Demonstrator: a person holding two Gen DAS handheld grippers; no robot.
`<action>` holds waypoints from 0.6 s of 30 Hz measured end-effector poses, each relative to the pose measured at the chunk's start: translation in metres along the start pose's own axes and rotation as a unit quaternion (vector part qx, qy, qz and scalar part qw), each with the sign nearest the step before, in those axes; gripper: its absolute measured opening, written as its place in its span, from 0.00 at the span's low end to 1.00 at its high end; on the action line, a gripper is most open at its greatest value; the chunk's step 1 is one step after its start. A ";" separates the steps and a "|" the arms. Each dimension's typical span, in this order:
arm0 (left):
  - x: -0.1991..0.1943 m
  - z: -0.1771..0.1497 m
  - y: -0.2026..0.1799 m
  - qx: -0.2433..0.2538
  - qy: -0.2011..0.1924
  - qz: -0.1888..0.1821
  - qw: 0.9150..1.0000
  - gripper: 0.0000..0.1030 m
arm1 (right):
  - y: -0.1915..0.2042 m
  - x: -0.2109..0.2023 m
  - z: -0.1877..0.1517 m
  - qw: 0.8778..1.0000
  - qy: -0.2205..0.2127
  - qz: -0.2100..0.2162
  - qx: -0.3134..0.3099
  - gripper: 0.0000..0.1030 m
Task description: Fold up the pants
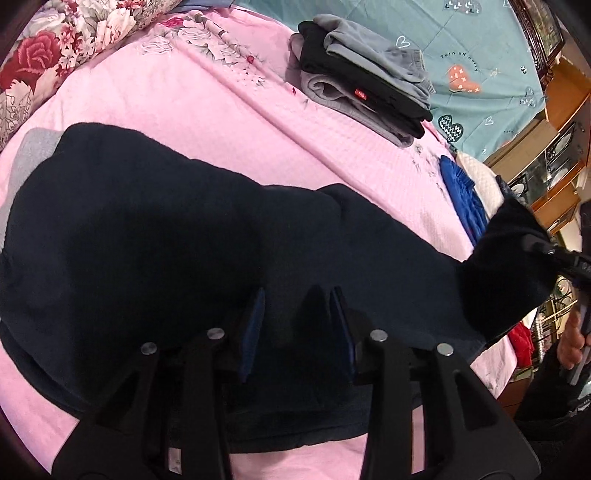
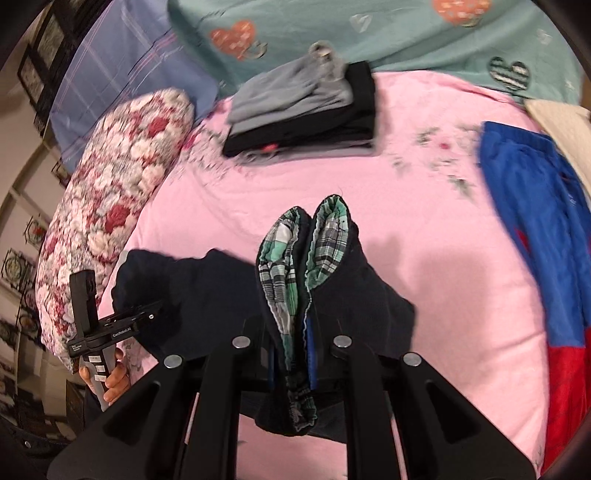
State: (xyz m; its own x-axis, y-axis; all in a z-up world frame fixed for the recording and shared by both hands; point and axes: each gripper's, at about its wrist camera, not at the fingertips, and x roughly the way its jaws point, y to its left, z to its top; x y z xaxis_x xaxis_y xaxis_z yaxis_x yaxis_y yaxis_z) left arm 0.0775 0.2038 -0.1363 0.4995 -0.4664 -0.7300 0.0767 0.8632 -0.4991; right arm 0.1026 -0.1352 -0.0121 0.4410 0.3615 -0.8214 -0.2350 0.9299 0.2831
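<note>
Dark navy pants (image 1: 155,236) lie across the pink bedspread (image 1: 192,122). My left gripper (image 1: 297,328) hovers low over them with its blue pads apart; nothing shows between them. My right gripper (image 2: 291,354) is shut on the pants' end (image 2: 310,258), where green plaid lining shows, and holds it lifted. In the left wrist view that lifted end (image 1: 509,266) hangs at the far right with the right gripper (image 1: 554,254) on it. The left gripper (image 2: 110,325) shows at the left of the right wrist view.
A stack of folded grey and black clothes (image 1: 369,77) sits at the far side of the bed. A blue and red garment (image 2: 546,258) lies at the right. A floral pillow (image 2: 110,206) lies at the left. A teal quilt (image 2: 369,33) lies behind.
</note>
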 end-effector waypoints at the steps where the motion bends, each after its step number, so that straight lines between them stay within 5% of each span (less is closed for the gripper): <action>1: 0.000 0.000 0.001 -0.001 0.001 -0.005 1.000 0.36 | 0.014 0.018 0.002 1.000 0.018 0.005 -0.011 0.12; 6: 0.000 0.000 -0.001 0.003 0.002 -0.014 1.000 0.39 | 0.069 0.106 -0.008 0.993 0.104 0.013 -0.058 0.13; 10: 0.000 0.000 0.000 0.003 0.003 -0.028 1.000 0.42 | 0.089 0.135 -0.017 0.989 0.125 -0.012 -0.079 0.14; 12: 0.000 0.000 0.000 0.003 0.004 -0.034 0.999 0.44 | 0.096 0.139 -0.019 0.986 0.135 -0.015 -0.093 0.26; 14: 0.001 0.000 -0.001 0.005 0.005 -0.035 0.999 0.46 | 0.099 0.141 -0.020 0.985 0.147 0.007 -0.091 0.53; 18: 0.000 0.000 -0.001 0.006 0.004 -0.035 0.999 0.46 | 0.114 0.126 -0.007 0.980 0.165 0.055 -0.099 0.57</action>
State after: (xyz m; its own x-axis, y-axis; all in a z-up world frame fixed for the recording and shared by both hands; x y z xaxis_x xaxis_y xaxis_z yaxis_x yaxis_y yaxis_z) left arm 0.0772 0.2027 -0.1358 0.4848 -0.5269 -0.6980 0.1216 0.8310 -0.5428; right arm 0.1259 0.0165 -0.0869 0.1083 0.3862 -0.9160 -0.4425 0.8439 0.3035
